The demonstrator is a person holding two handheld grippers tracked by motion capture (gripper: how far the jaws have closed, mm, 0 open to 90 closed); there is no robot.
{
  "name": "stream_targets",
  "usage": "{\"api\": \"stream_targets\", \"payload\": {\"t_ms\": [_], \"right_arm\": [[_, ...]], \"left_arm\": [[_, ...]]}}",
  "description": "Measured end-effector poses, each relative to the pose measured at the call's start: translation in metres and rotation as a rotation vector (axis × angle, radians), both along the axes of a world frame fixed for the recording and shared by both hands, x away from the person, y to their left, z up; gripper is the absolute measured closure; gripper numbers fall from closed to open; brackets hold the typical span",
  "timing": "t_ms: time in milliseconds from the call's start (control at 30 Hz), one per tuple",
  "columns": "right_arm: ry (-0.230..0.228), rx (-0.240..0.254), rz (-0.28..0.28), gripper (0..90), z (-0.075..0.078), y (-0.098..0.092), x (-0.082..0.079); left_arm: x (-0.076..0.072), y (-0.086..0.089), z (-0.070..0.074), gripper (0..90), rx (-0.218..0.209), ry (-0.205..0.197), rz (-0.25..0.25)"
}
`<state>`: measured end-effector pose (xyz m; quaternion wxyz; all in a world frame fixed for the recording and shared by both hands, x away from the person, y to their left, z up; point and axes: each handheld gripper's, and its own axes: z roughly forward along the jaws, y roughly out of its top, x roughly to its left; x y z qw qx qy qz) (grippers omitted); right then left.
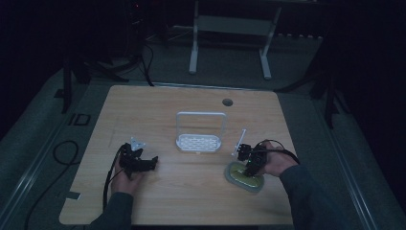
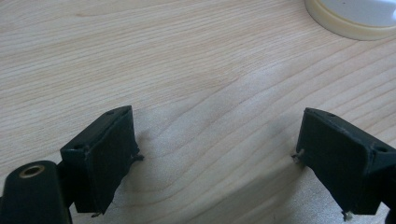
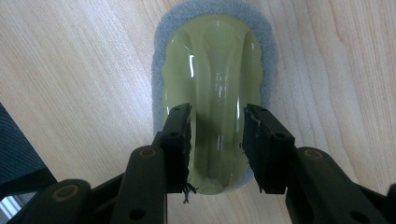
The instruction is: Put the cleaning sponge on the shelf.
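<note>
Wooden table point(image 1: 191, 201) in a dim room, seen from above. On its right part, near the front edge, a scrubbing pad point(image 1: 245, 176) lying flat: yellow-green plastic grip on top, grey felt rim around it. Right gripper point(image 1: 251, 167) directly above this pad, pointing down at it, held by the right hand point(image 1: 275, 162). In the right gripper view, the two black jaws standing on both sides of the raised middle ridge of the scrubbing pad point(image 3: 214, 84), very close to the ridge; impossible to say if the pads really press on it or only stand beside it. Left gripper point(image 1: 143, 164) on the left part of the table, well apart from the pad, held low by the left hand point(image 1: 127, 178). In the left gripper view, jaws spread wide with only bare wood between them, nothing gripped. White rack point(image 1: 200, 135) with a tall handle standing in the middle of the table, between the two grippers and a bit farther back.
</note>
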<state>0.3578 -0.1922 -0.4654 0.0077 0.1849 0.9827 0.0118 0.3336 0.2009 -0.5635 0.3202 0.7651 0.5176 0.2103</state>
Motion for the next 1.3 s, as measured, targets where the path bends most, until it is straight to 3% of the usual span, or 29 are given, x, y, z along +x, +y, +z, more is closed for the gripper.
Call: {"api": "stream_targets", "payload": {"t_ms": [600, 1300], "right_arm": [[0.041, -0.032, -0.004, 66.7, -0.0070, 0.0037, 0.0057], [0.016, -0.051, 0.028, 71.7, -0.0036, 0.0091, 0.0043]], "left_arm": [[0.0000, 0.0000, 0.0000, 12.0, 0.000, 0.000, 0.000], [0.0000, 0.0000, 0.0000, 11.9, 0.000, 0.000, 0.000]]}}
